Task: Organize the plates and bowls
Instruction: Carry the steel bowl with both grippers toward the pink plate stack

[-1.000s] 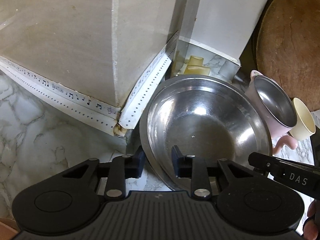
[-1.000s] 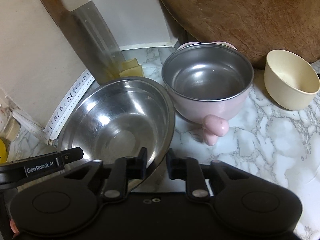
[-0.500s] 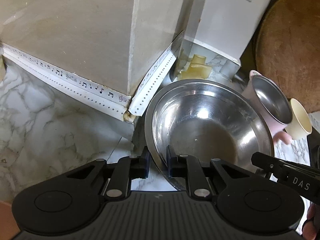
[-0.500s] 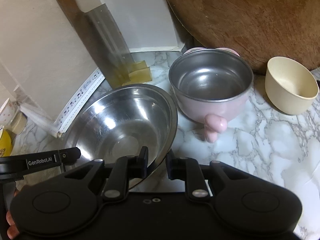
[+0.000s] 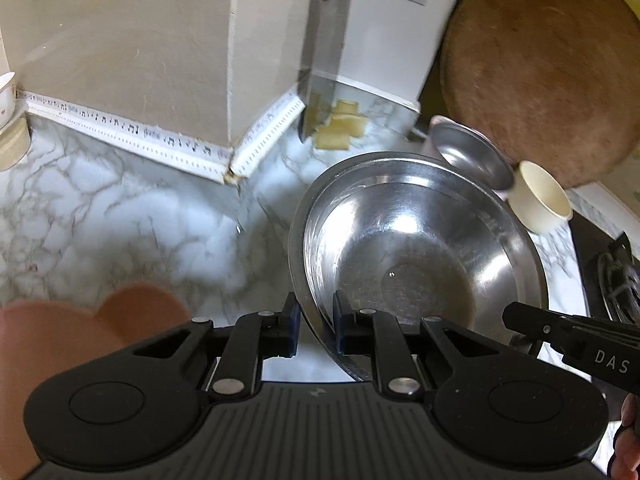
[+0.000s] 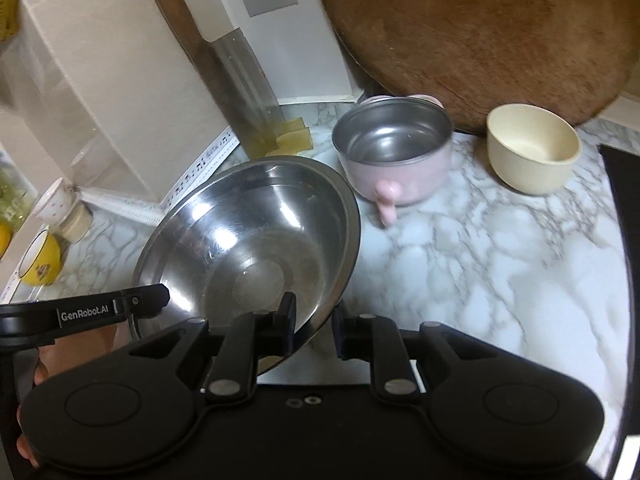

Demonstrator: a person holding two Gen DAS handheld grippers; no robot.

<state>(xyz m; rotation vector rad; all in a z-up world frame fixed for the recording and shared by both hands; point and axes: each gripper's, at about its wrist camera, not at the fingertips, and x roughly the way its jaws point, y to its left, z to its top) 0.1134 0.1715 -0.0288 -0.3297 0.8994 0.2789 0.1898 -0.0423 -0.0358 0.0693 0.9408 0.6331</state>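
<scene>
Both tools grip the big steel bowl by its thin rim: the left tool is closed on the near-left edge, the right tool on the near-right edge, each with one finger inside the rim and one outside. The bowl appears tilted and lifted off the marble table, in front of the pink pot.

The risk, as I judge it, is slip: the rim is smooth metal, and if the two tools move unevenly the bowl could twist free, drop, and knock the pink pot or the cream bowl to the pot's right.

Behind the pot, a round wooden board leans on the wall; left of the pot stands a cleaver.
</scene>
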